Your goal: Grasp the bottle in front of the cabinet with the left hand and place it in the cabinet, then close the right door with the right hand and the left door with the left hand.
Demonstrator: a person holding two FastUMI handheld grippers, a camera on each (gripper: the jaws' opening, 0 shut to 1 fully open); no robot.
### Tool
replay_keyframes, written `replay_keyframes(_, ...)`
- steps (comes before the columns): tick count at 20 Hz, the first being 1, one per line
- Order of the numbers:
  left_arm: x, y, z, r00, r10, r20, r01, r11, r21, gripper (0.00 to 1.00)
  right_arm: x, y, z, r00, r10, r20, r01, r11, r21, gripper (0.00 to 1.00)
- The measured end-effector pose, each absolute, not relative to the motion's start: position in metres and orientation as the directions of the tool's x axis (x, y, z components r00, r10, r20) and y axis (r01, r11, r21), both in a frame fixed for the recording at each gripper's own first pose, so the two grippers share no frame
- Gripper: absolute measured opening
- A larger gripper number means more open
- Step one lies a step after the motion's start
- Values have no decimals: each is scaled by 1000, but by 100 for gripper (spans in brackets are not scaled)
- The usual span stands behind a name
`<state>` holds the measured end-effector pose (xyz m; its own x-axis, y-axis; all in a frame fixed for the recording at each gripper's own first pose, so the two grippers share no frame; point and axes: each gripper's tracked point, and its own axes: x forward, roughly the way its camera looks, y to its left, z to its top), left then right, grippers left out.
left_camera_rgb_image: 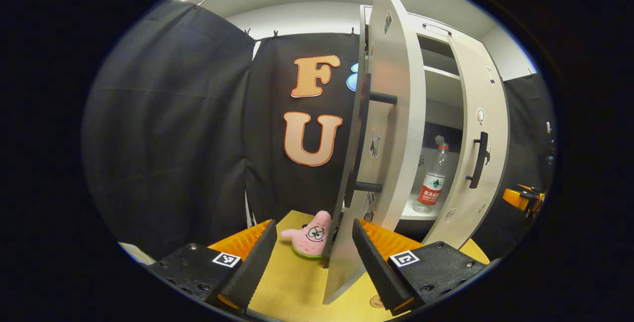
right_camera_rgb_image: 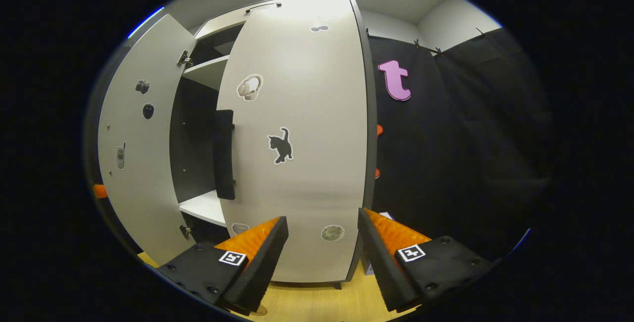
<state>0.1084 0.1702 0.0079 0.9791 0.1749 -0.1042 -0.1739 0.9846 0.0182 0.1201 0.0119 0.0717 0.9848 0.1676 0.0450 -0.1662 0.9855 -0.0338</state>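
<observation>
While the left gripper (left_camera_rgb_image: 313,257) gapes empty, the bottle (left_camera_rgb_image: 433,181) stands well beyond, inside the cabinet (left_camera_rgb_image: 441,89).

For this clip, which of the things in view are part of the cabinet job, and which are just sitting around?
Part of the job:
- bottle, standing upright on the cabinet's lower shelf
- left door, wide open
- right door, nearly closed
- left gripper and right gripper, both open, holding nothing

Just lying about:
- pink star toy on the wooden table
</observation>
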Motion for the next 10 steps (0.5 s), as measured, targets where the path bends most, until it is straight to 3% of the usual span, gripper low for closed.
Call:
replay_keyframes(6,117,137,5,989,101,-109,-96,994,51,96,82,-17,94,986,130,105,-118,986,-114,95)
replay_keyframes(7,118,132,5,990,91,-109,-87,995,45,92,76,-22,97,986,125,112,-112,987,-118,95)
replay_keyframes(10,122,121,3,992,63,-110,-59,997,44,96,60,-36,103,986,113,124,-98,988,-120,95)
